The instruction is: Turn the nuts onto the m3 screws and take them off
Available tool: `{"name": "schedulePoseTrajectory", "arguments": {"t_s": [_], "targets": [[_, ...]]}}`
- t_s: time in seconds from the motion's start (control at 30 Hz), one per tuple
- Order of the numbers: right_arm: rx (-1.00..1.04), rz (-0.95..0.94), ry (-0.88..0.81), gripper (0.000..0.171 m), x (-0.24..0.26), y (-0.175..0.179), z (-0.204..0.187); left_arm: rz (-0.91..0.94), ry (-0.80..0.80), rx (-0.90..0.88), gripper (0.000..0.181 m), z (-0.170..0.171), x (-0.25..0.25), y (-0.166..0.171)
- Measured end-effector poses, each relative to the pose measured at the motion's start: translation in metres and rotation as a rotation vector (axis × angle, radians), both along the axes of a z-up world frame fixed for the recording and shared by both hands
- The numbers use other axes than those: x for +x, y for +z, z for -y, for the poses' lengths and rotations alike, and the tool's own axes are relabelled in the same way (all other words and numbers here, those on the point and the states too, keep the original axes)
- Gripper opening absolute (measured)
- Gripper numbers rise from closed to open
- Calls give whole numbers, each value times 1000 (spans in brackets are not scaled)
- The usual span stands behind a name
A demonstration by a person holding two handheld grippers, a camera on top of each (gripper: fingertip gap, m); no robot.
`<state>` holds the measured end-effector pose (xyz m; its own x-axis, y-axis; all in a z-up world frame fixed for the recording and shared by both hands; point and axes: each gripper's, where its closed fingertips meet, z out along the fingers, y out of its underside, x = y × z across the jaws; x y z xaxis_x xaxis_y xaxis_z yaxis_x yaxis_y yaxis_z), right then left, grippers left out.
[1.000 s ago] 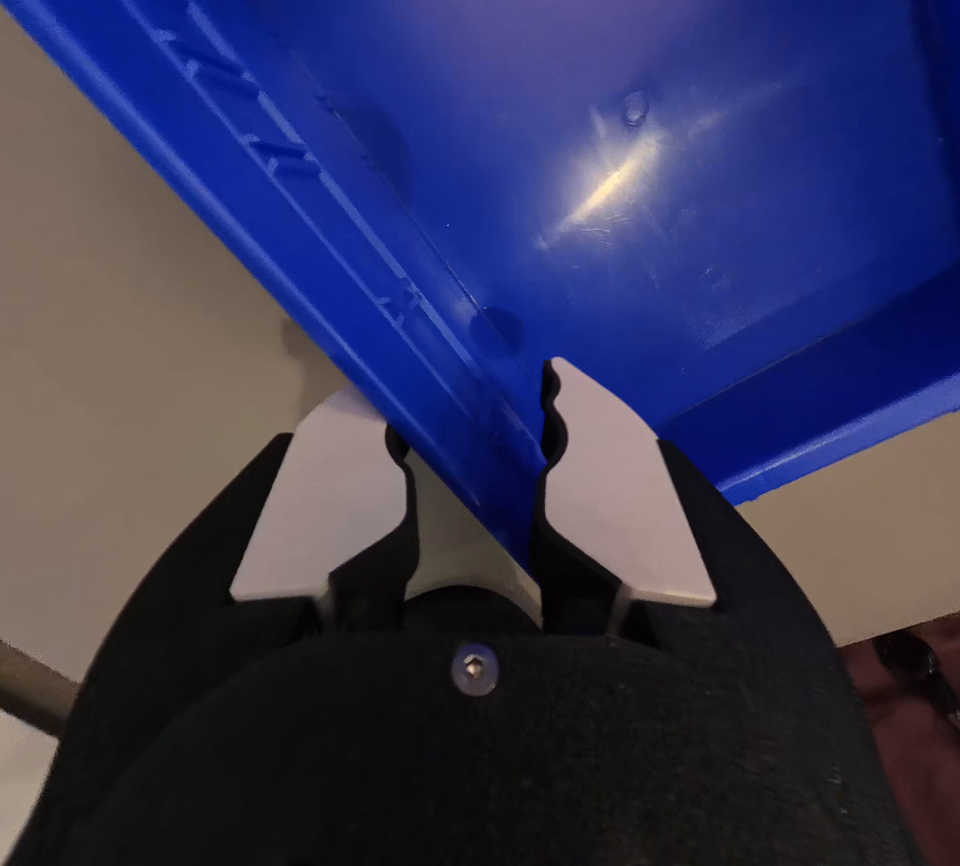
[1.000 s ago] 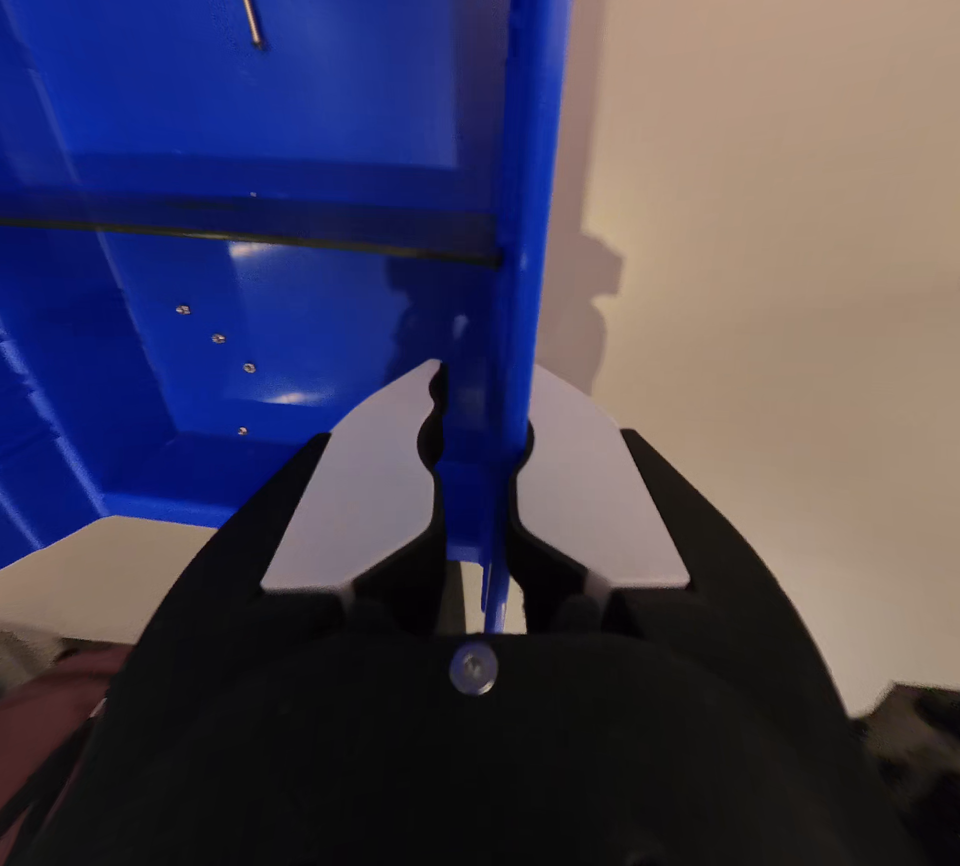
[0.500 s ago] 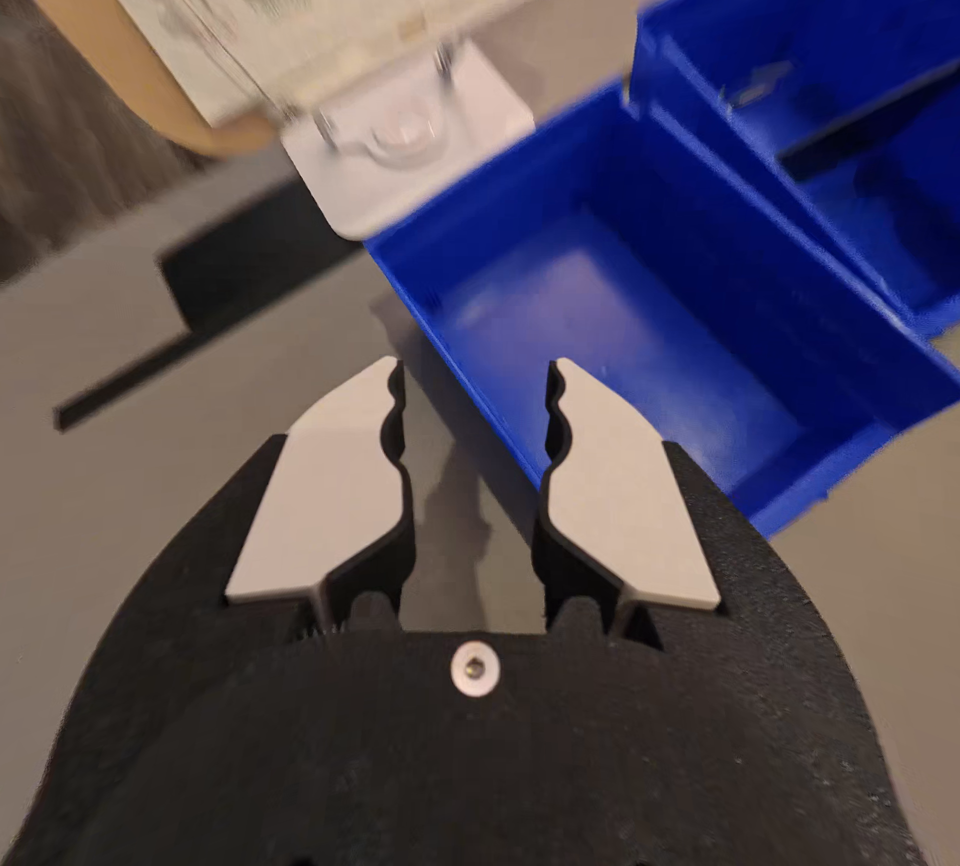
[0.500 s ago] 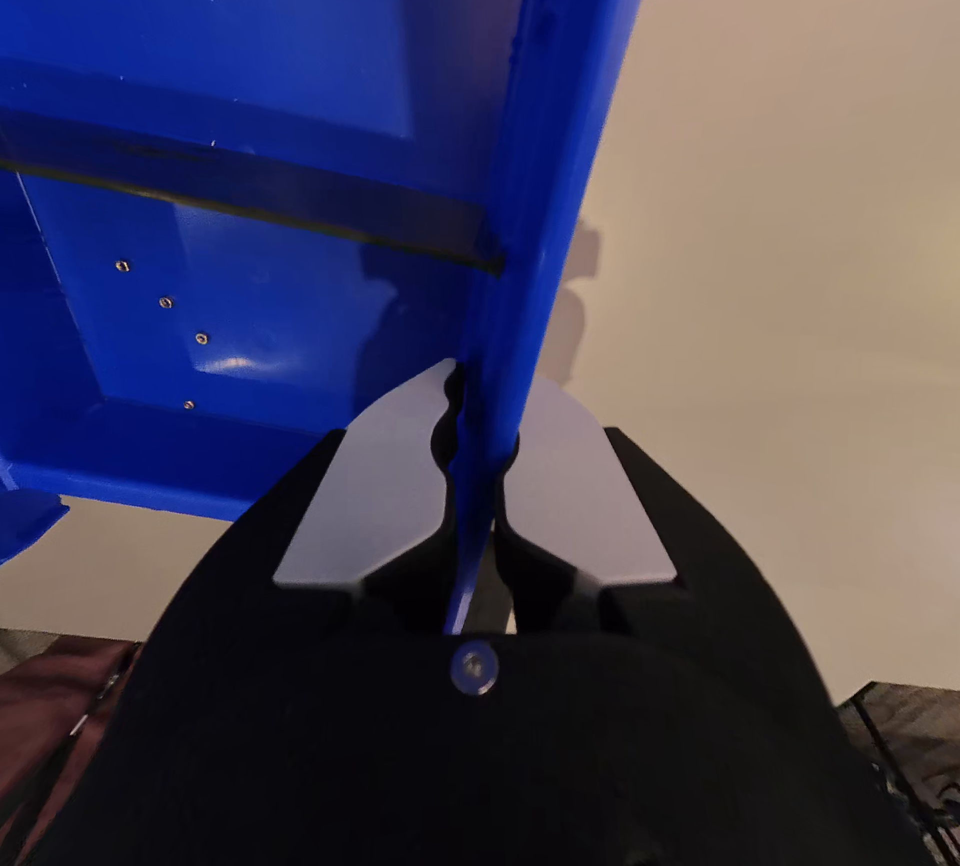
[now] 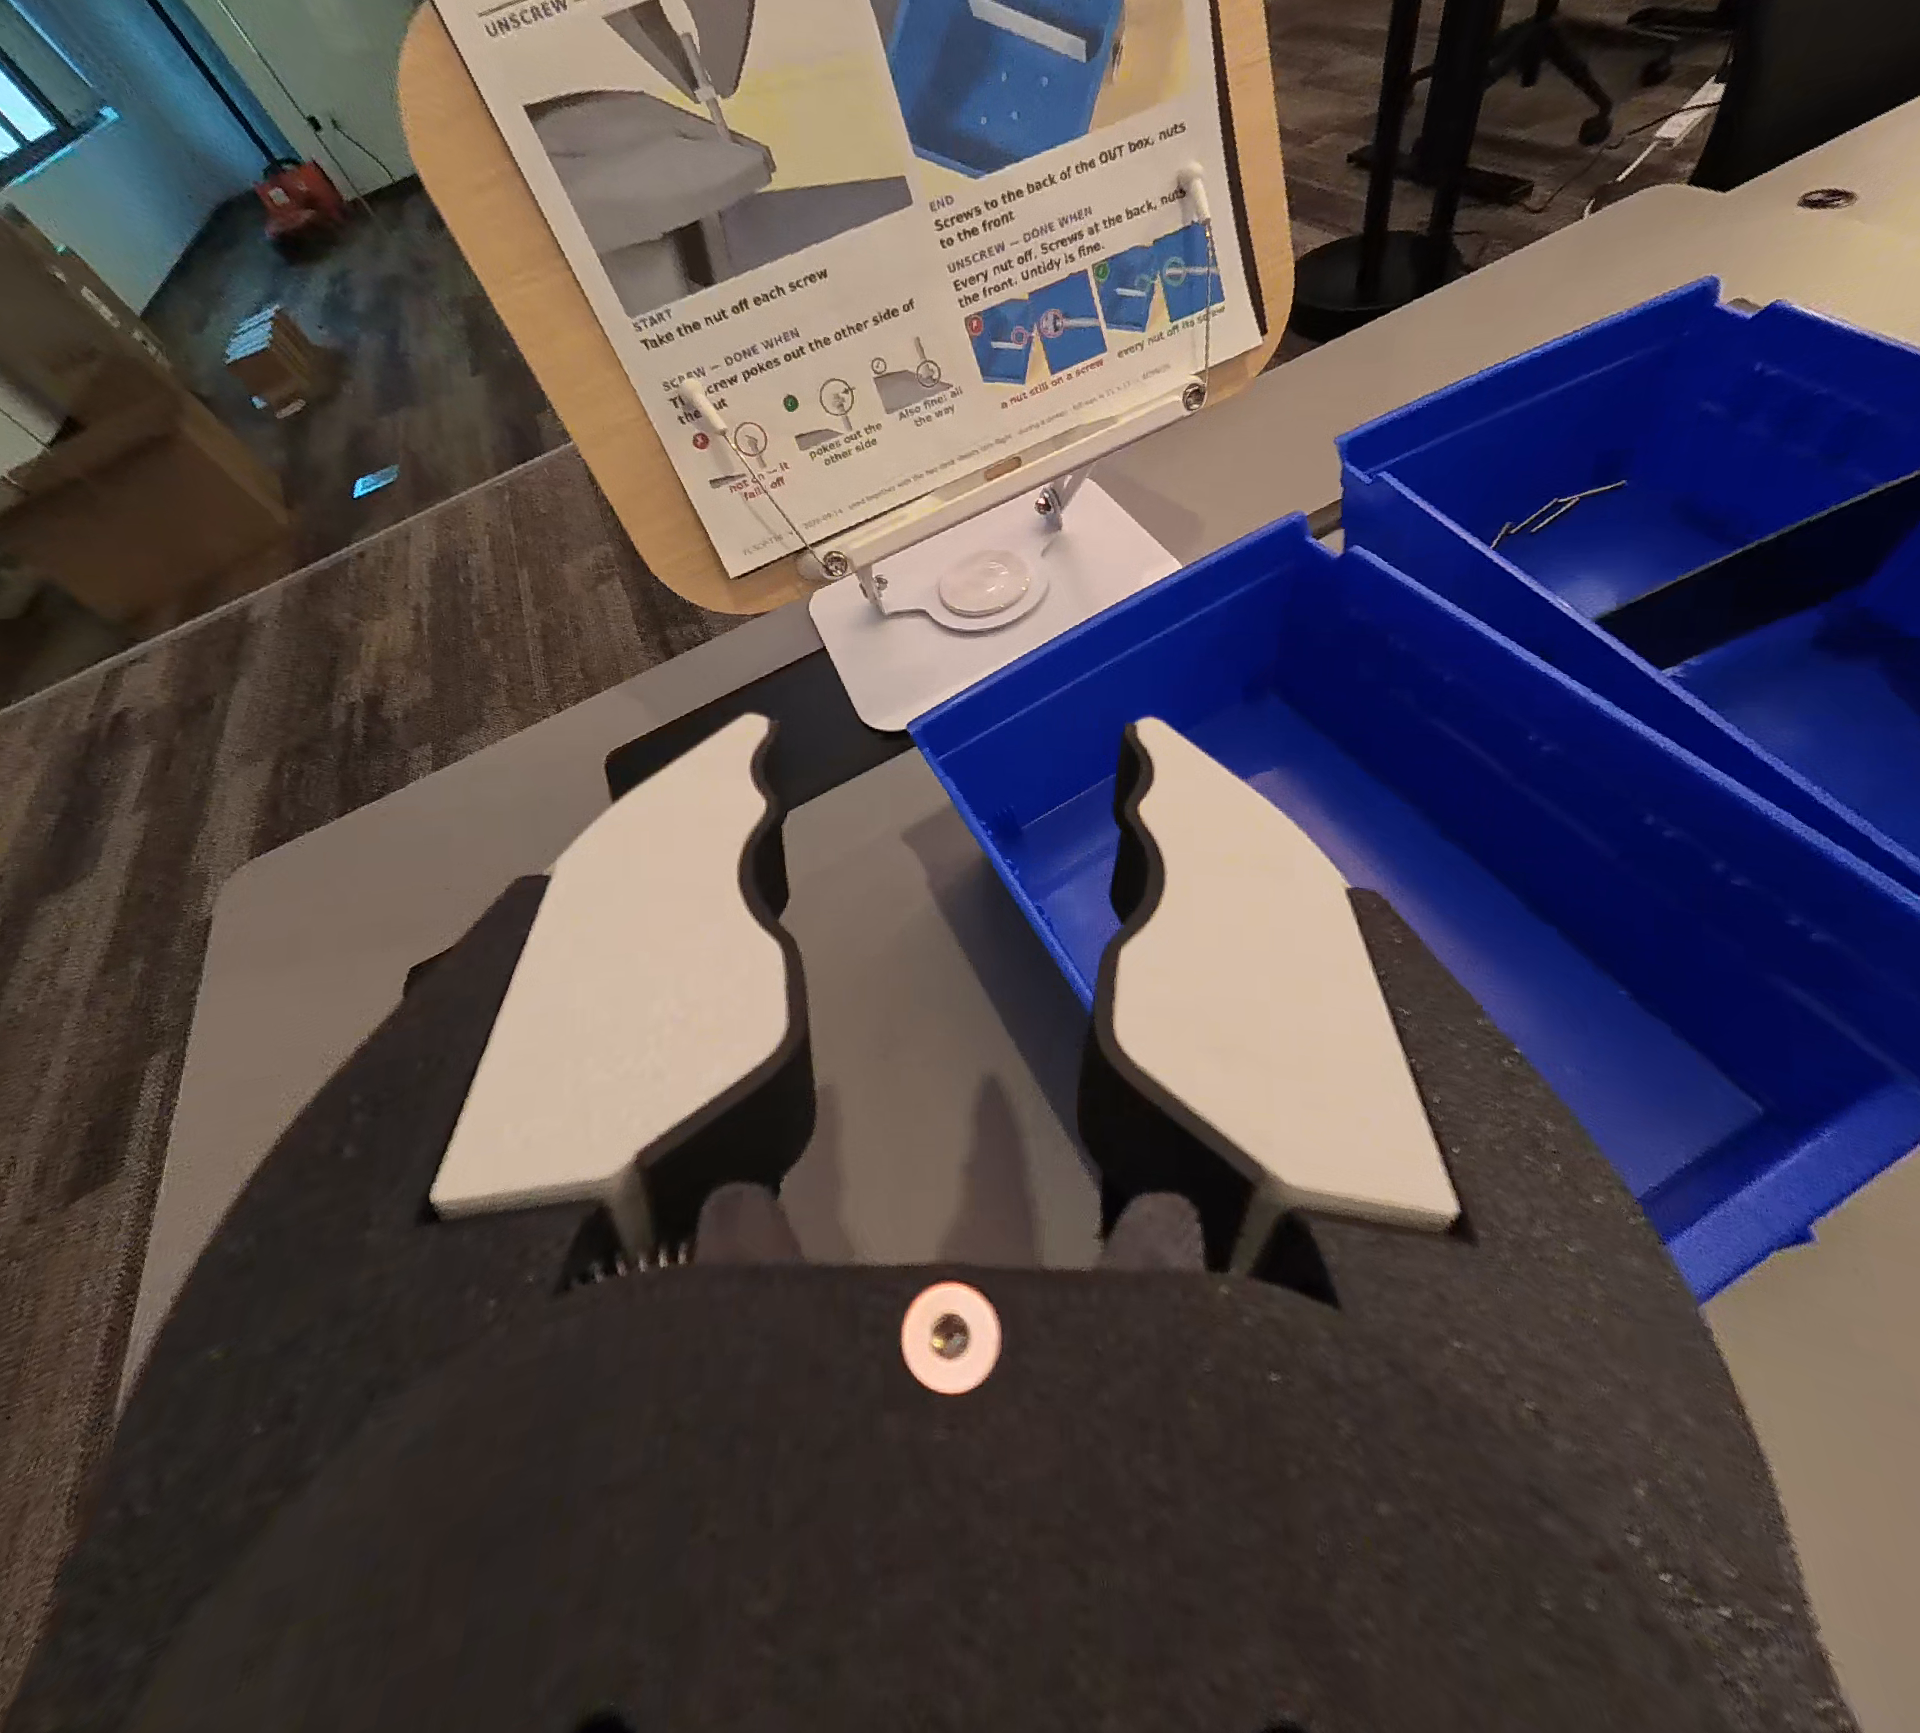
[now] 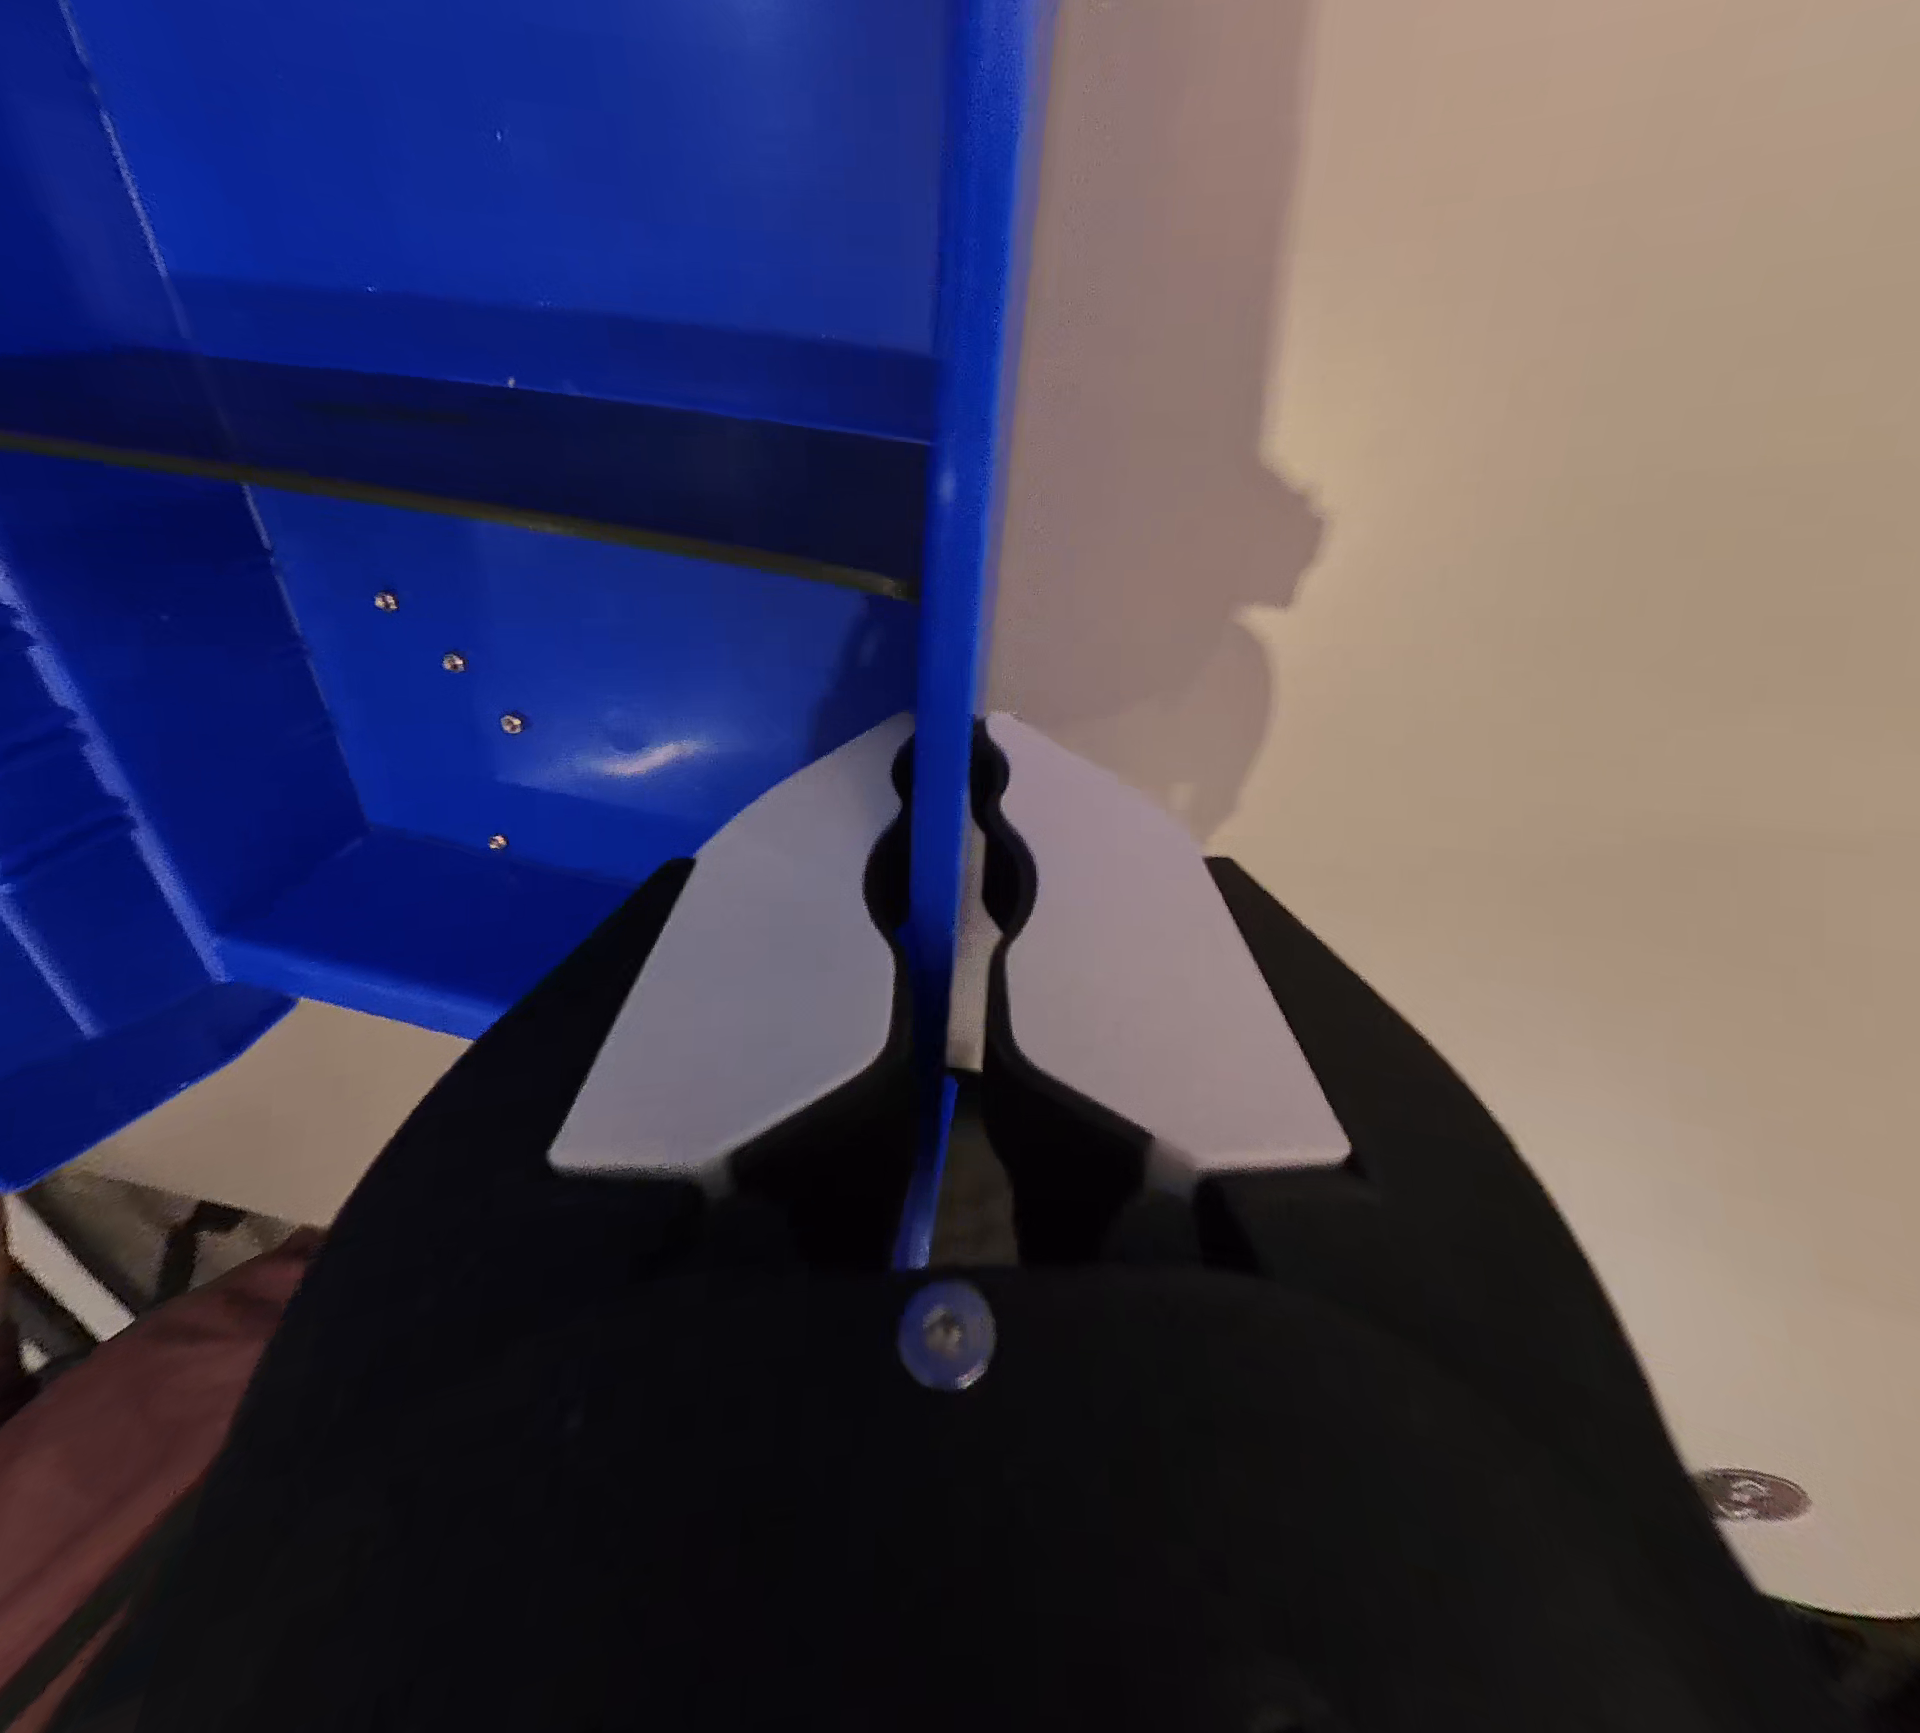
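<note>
Two bins are still being placed: my right gripper [image 6: 945,727] clamps the divided bin's [image 6: 520,125] wall near its front corner; my left gripper [image 5: 945,738] gapes empty. Next, let go.

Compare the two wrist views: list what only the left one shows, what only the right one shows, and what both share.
Only the left wrist view: the open left tool, empty over the grey table; the instruction sheet on its white stand; an empty blue bin; thin screws.

Only the right wrist view: the right tool shut on the divided blue bin at its side wall; four small nuts in its near compartment.

Shared: the divided blue bin and the table.
</note>
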<state>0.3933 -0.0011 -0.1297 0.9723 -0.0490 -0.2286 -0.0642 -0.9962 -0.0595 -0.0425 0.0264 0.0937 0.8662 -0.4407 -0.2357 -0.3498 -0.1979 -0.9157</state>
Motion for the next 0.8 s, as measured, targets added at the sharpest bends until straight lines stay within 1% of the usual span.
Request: {"name": "schedulePoseTrajectory", "arguments": {"t_s": [0.23, 0.5, 0.67, 0.8], "targets": [[-59, -18, 1, 8, 22, 13, 22, 36, 5, -17, 62, 3, -15, 8], [-141, -26, 36, 10, 34, 40, 45, 46, -5, -36, 63, 8, -21, 11], [-143, 3, 52, 10, 40, 60, 50, 38, -15, -46, 63, 9, -19, 9], [-121, -1, 68, 11, 35, 86, 47, 23, -23, -68, 64, 9, -18, 5]]}}
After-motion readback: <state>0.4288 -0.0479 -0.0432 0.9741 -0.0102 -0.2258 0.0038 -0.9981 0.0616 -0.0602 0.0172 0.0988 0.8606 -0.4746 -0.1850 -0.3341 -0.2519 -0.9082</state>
